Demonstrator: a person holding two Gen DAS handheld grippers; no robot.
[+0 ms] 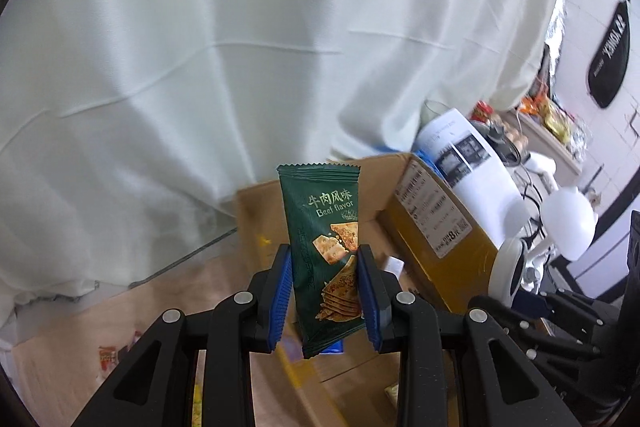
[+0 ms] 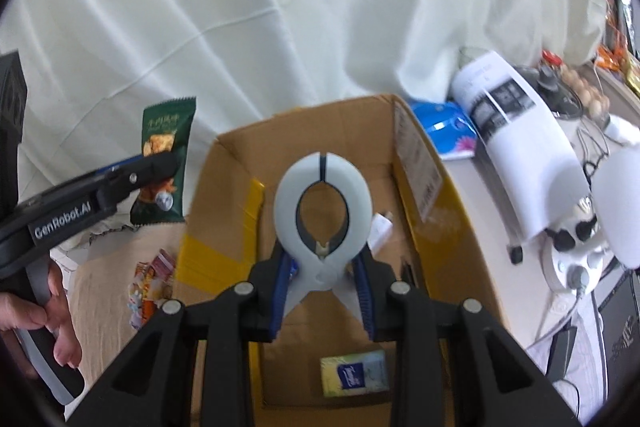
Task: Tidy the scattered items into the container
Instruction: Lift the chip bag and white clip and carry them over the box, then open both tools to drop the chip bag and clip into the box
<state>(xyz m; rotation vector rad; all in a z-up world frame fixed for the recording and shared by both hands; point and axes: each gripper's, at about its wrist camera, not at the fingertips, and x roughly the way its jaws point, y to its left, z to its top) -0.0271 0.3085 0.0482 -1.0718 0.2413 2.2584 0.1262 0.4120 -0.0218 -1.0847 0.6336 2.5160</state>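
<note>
Left gripper (image 1: 324, 291) pinches "Beef flavor" packet (image 1: 324, 227); right gripper (image 2: 324, 287) clamps clip (image 2: 323, 199) (label possibly "GenRobot.AI").

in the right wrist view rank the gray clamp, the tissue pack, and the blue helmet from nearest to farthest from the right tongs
1. Gray clamp: held in the right tongs.
2. Tissue pack: on the box floor, just below.
3. Blue helmet: outside the box, upper right.

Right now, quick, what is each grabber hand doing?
Left gripper: closed on the green snack packet.
Right gripper: closed on the grey clamp, above the cardboard box.
</note>
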